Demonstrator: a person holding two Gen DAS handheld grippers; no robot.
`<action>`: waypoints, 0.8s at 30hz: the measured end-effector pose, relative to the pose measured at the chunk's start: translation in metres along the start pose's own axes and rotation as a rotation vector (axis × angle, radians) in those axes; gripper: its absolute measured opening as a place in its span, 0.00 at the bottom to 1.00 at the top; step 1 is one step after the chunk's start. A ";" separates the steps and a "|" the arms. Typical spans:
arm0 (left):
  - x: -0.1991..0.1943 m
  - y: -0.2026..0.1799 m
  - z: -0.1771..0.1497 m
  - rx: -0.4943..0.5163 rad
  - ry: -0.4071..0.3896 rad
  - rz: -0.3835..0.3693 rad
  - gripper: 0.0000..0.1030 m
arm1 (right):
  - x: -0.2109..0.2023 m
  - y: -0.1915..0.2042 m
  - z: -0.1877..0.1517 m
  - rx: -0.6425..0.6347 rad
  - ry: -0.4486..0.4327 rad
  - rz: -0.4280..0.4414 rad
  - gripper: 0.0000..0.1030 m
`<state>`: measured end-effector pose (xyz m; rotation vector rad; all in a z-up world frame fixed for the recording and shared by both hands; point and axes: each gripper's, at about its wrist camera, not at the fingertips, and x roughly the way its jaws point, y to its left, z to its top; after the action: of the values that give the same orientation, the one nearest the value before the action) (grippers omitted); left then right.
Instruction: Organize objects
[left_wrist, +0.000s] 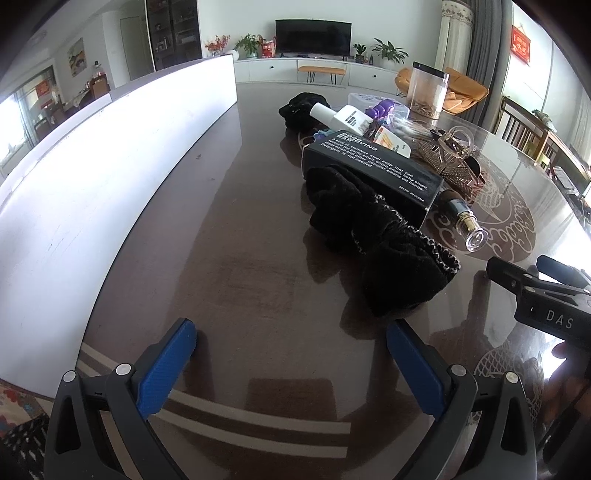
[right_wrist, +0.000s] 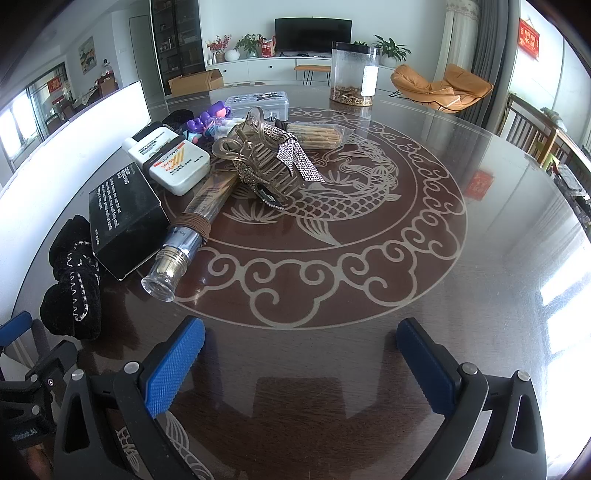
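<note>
A pile of small items lies on the dark glass-topped table. A black scrunchie lies nearest, against a black box. Beside them lie a clear-capped cosmetic tube, a white sunscreen bottle, a rhinestone hair claw, a purple toy and a packet of sticks. My left gripper is open and empty, just short of the scrunchie. My right gripper is open and empty over bare table, right of the pile.
A long white box runs along the table's left side. A clear jar with a black lid stands at the far edge, and a clear plastic case lies behind the pile. The right gripper's body shows at the left view's right edge.
</note>
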<state>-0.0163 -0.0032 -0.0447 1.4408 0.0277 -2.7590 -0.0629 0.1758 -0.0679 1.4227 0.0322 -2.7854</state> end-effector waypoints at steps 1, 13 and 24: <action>0.000 0.000 0.001 -0.004 0.006 0.002 1.00 | 0.000 0.000 0.000 0.000 0.000 0.000 1.00; -0.003 0.008 -0.004 -0.017 0.064 0.010 1.00 | 0.000 0.000 0.000 0.000 0.000 0.000 1.00; -0.006 0.017 0.002 -0.083 0.067 -0.083 1.00 | 0.000 0.000 0.000 -0.001 0.000 0.000 1.00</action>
<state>-0.0135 -0.0199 -0.0386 1.5445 0.2062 -2.7358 -0.0626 0.1754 -0.0677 1.4231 0.0337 -2.7848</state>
